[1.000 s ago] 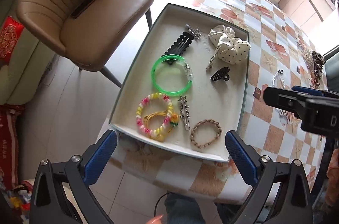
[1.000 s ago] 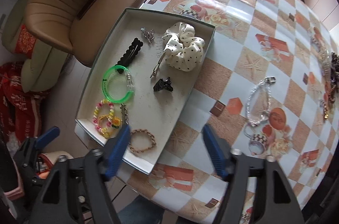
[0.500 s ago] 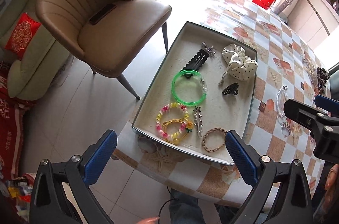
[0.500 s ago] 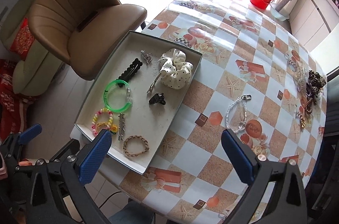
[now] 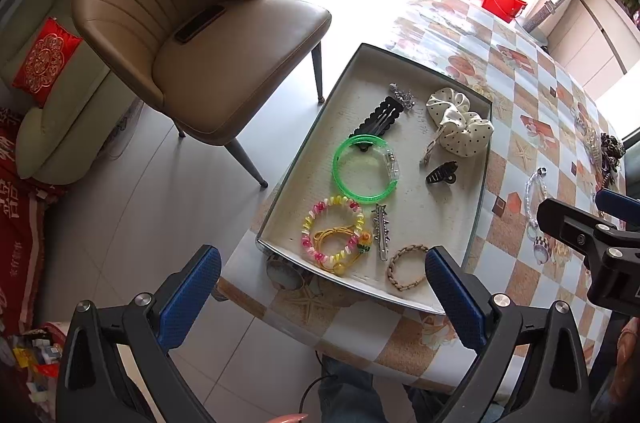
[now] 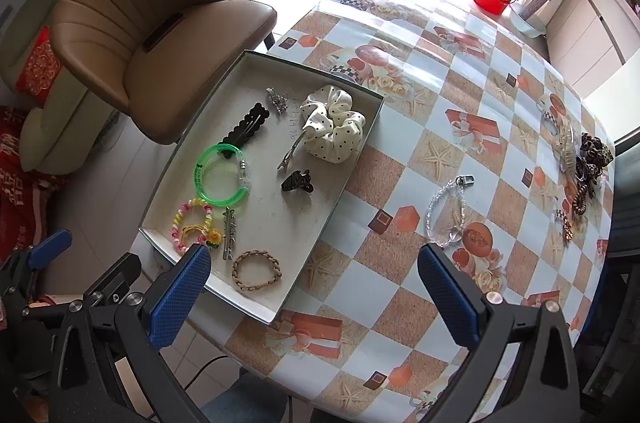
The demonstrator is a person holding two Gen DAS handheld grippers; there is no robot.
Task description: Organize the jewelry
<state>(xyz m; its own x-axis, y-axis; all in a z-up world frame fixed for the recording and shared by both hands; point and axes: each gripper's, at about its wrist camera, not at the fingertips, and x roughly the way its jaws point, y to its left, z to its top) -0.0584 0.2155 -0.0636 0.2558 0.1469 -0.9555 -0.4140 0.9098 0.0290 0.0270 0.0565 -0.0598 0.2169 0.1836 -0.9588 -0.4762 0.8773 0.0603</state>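
Jewelry is split between two places: most pieces already lie in the shallow tray (image 6: 352, 159) at the table's (image 6: 400, 303) left edge, while a clear beaded chain (image 6: 444, 211) lies loose on the checkered cloth to the right of the tray, and a small heap of dark and gold pieces (image 6: 580, 171) sits at the far right edge. Inside the tray are a green bangle (image 6: 222, 173), a pastel bead bracelet (image 6: 191, 225), a braided bracelet (image 6: 256, 271), a polka-dot scrunchie (image 6: 334, 127) and several clips.

The right gripper (image 6: 314, 293) hovers above the near edge with its fingers spread wide and nothing between them. The left gripper (image 5: 322, 297) hangs off the near left corner, also spread wide and empty.

The chain is likely the next piece to move. It lies just ahead of the right fingers, closer to the right-hand one, with its long axis running away from the near edge, clasp at the far end. The right hand is plainly nearer; the left would have to cross the tray. A grasp across the loop's narrow width, then a carry leftward over the tray wall, seems the fitting move.
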